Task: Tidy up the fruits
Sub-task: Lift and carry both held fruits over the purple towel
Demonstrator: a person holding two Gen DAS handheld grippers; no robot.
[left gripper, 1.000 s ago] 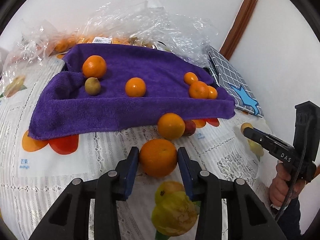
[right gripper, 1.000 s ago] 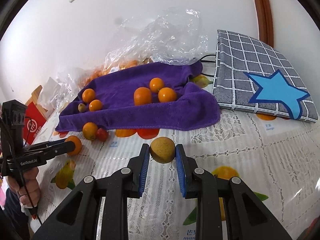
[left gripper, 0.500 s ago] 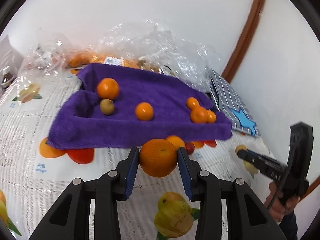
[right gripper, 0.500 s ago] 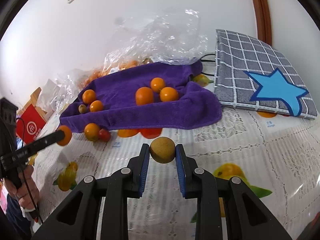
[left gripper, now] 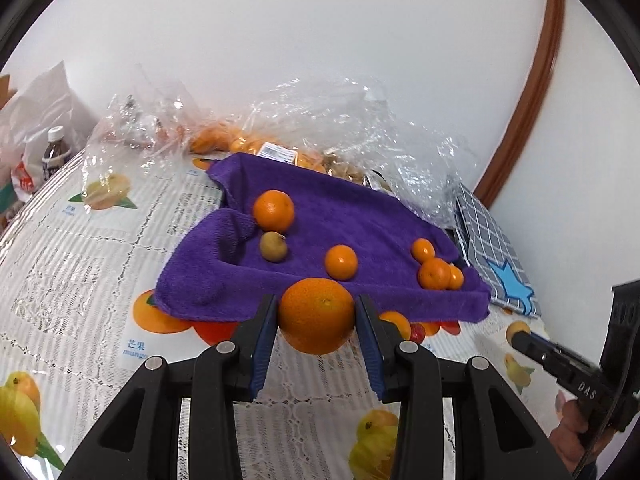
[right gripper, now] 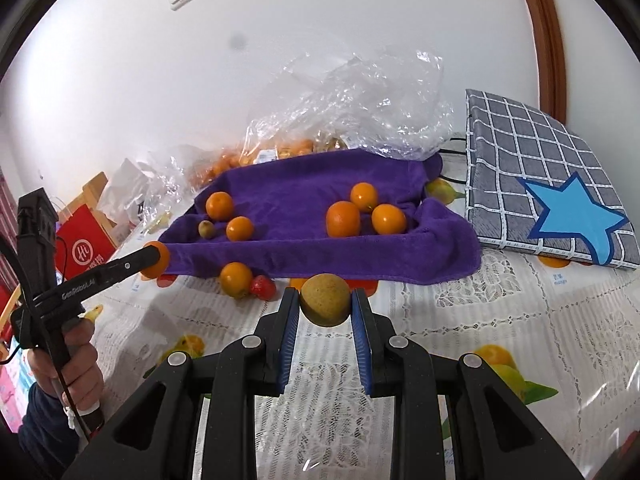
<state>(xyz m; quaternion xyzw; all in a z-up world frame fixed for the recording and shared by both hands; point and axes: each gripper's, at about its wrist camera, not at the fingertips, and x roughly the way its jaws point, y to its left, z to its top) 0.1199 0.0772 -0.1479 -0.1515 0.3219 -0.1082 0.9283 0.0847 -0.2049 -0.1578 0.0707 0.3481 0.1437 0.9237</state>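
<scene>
My left gripper (left gripper: 317, 316) is shut on a large orange (left gripper: 317, 315), held above the tablecloth just in front of the purple towel (left gripper: 360, 220). My right gripper (right gripper: 325, 305) is shut on a small yellow-brown fruit (right gripper: 325, 299), also lifted off the table near the towel's front edge. On the towel (right gripper: 304, 196) lie several oranges (left gripper: 273, 210) and a small brownish fruit (left gripper: 273, 246). A loose orange (right gripper: 236, 278) and a red strawberry (right gripper: 263, 287) rest on the table before the towel. In the right wrist view the left gripper (right gripper: 154, 260) shows at the left with its orange.
Crumpled clear plastic bags (left gripper: 352, 128) with more oranges sit behind the towel against the wall. A grey checked pad with a blue star (right gripper: 552, 204) lies at the right. A bottle (left gripper: 54, 152) and white bag stand far left. A red box (right gripper: 86, 248) sits beyond the table's left edge.
Both grippers have risen with their fruit and come closer to the towel's front edge. The left view has tilted up, showing more wall and the table's left side.
</scene>
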